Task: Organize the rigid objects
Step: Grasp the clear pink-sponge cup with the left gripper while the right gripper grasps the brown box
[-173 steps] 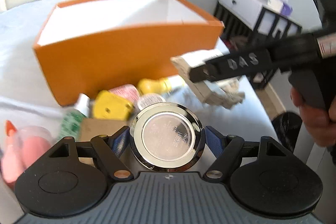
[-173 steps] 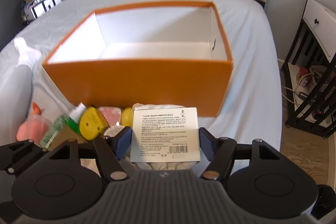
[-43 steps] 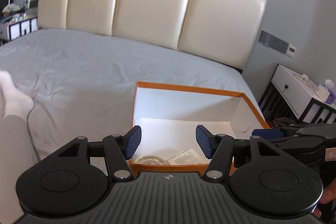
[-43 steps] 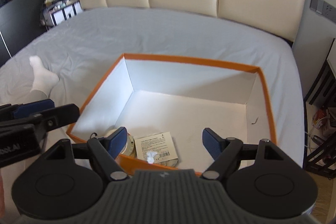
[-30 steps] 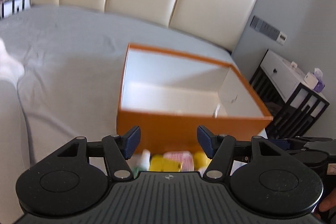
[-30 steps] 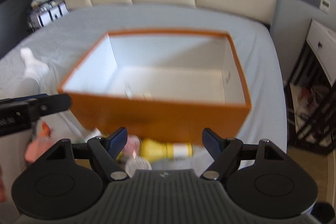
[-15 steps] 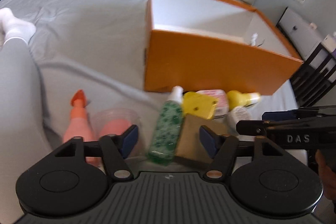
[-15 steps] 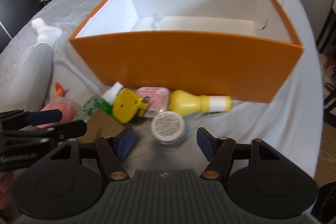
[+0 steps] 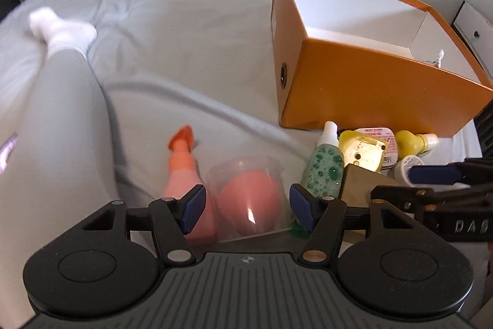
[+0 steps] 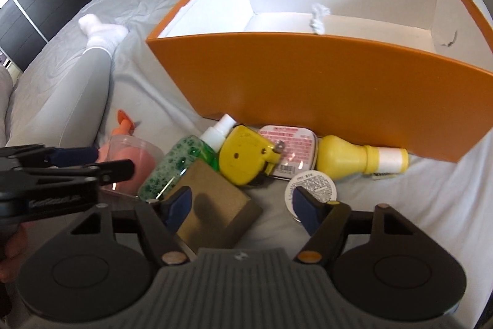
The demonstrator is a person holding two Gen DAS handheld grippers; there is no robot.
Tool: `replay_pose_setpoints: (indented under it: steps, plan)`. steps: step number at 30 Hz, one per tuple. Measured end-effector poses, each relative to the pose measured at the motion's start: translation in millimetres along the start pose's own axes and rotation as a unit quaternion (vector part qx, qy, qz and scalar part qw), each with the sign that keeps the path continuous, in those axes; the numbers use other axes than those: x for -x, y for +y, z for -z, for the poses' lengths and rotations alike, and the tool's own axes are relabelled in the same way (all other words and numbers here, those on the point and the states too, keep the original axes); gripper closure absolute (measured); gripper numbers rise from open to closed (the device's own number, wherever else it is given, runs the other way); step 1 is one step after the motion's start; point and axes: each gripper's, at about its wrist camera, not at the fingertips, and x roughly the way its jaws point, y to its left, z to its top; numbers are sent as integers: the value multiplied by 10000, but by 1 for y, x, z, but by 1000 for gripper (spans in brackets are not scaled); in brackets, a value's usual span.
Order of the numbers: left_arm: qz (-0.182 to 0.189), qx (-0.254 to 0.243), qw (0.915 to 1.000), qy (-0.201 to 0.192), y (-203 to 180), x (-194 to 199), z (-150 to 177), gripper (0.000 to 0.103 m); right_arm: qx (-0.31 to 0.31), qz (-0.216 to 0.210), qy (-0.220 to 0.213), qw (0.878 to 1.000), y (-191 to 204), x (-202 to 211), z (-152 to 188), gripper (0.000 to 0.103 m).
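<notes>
An orange box (image 9: 369, 82) (image 10: 323, 82) stands open on the grey bed. In front of it lie a green bottle (image 9: 323, 171) (image 10: 181, 162), a yellow plug (image 9: 363, 148) (image 10: 243, 159), a pink tin (image 10: 289, 153), a yellow bottle (image 9: 413, 141) (image 10: 354, 159), a round white jar (image 10: 311, 187), a brown block (image 10: 215, 205), a clear cup with a pink sponge (image 9: 249, 196) and a peach spray bottle (image 9: 181, 171). My left gripper (image 9: 246, 207) is open around the cup. My right gripper (image 10: 243, 205) is open over the brown block.
A person's leg in grey with a white sock (image 9: 61, 30) (image 10: 101, 33) lies on the bed at the left. A headboard and a nightstand (image 9: 474, 26) stand behind the box.
Both grippers have dropped from above the box to the pile in front of it. The left gripper has shifted left onto the cup, the right onto the brown block.
</notes>
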Motion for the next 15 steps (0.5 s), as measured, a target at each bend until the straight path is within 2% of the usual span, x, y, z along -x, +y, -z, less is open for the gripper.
replay_pose_setpoints:
  steps: [4, 6, 8, 12, 15]
  plan:
    - [-72, -38, 10000, 23, -1, -7, 0, 30, 5, -187, 115, 9998, 1, -5, 0, 51]
    - [-75, -38, 10000, 36, -5, -10, -2, 30, -231, -374, 263, 9987, -3, -11, 0, 51]
    - [-78, -22, 9999, 91, -6, -16, -3, 30, -524, -526, 383, 9965, -8, -18, -1, 46]
    - [19, 234, 9993, 288, 0, -30, -5, 30, -1190, -806, 732, 9869, -24, -34, -1, 30]
    - [85, 267, 9992, 274, 1, -30, -6, 33, -1352, -944, 809, 9830, -27, -44, 0, 23]
